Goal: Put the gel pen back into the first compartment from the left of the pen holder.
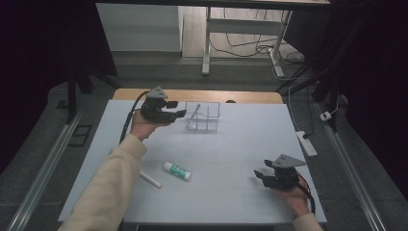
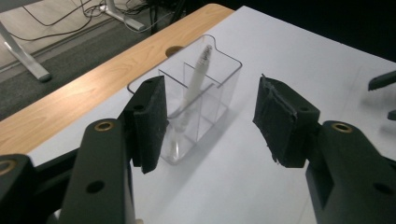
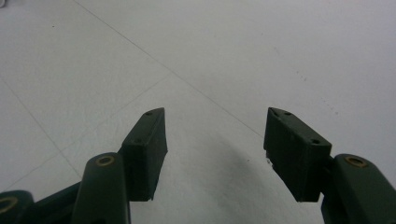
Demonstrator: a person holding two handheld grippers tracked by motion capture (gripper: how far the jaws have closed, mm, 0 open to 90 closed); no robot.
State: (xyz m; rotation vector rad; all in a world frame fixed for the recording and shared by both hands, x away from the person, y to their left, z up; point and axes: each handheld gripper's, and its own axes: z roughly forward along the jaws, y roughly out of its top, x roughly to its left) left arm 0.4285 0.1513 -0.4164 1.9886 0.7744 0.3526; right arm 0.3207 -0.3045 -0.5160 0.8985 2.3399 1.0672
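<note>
Clear organiser point(image 2: 205, 93) holding a pen point(image 2: 198, 74) sits just beyond the left tool point(image 2: 210, 121), open, empty.

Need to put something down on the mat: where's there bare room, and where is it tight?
Free: the mat's middle and right side, between the clear organizer and the right gripper. Also the far right corner beyond the organizer. Tight: near left, where the glue stick and white pen lie by the sleeve, and around the left gripper beside the organizer.
</note>
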